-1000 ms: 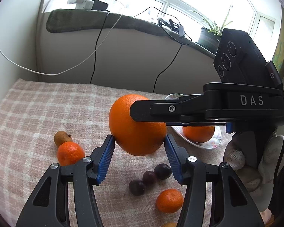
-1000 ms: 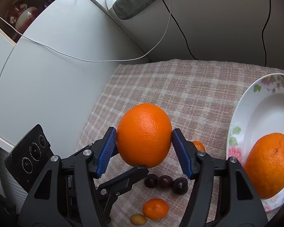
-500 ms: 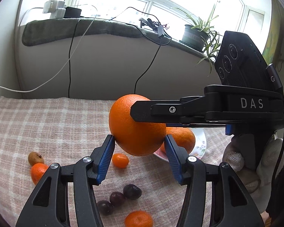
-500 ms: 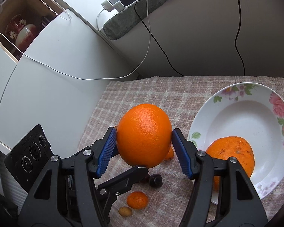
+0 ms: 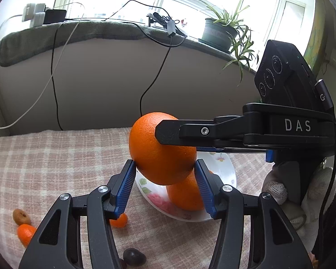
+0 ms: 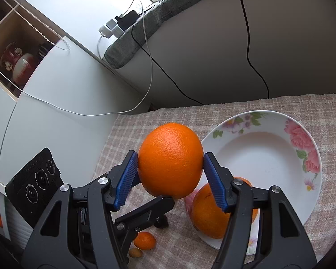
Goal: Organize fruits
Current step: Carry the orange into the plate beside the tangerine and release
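A large orange (image 5: 161, 148) (image 6: 170, 160) hangs in the air, pinched by both grippers at once. My left gripper (image 5: 164, 174) is shut on it from below. My right gripper (image 6: 170, 170) is shut on it from the right, its fingers crossing the left wrist view. The orange is above the near left rim of a white floral plate (image 6: 268, 157) (image 5: 226, 168). A second large orange (image 6: 212, 213) (image 5: 186, 195) lies in the plate.
On the checked cloth (image 5: 56, 161) lie small mandarins (image 5: 25, 234) (image 5: 119, 220) (image 6: 145, 240), a brownish fruit (image 5: 21, 217), a yellowish one (image 6: 135, 252) and dark plums (image 5: 134, 256) (image 6: 160, 222). A wall with hanging cables (image 5: 143, 94) stands behind the table.
Both grippers have carried the orange to the right, from over the loose fruit to the plate's rim. The plate and its orange now sit much closer under the grippers.
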`<state>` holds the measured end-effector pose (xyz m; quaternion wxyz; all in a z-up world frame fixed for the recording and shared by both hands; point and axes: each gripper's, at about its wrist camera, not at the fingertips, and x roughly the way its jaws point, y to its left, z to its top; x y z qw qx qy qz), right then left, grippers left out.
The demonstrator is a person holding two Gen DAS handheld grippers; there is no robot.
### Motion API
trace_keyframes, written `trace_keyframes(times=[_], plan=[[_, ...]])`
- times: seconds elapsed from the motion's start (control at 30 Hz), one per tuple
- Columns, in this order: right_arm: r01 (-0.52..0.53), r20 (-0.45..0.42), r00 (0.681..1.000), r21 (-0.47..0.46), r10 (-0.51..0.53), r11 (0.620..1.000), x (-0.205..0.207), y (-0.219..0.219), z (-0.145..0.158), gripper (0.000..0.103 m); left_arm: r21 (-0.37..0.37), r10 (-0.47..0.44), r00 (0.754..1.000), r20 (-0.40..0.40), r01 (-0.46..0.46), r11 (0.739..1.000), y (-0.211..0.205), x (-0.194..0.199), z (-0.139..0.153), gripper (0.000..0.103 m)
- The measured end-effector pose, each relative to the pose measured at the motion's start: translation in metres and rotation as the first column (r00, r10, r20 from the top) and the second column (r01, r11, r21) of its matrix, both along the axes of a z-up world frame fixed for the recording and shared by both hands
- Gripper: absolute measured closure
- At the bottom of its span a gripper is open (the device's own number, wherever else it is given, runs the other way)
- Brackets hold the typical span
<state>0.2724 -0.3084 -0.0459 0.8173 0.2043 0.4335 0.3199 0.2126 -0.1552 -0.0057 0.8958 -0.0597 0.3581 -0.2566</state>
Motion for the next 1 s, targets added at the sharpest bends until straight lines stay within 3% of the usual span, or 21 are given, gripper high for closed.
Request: trace_keyframes(times=[0.7, 1.0], plan=[[0.136, -0.070, 0.989, 0.047, -0.133, 0.990, 0.025, -0.070, -0.022, 0.039, 0.027, -0.108, 0.991, -0.075, 0.110, 0.994, -0.058, 0.026, -0.015, 0.052], [0.178, -0.073, 0.982, 0.054, -0.174, 0.982, 0.024, -0.095, -0.024, 0.039, 0.051, -0.176, 0.983, -0.044, 0.178, 0.983, -0.076, 0.011, -0.012, 0.060]])
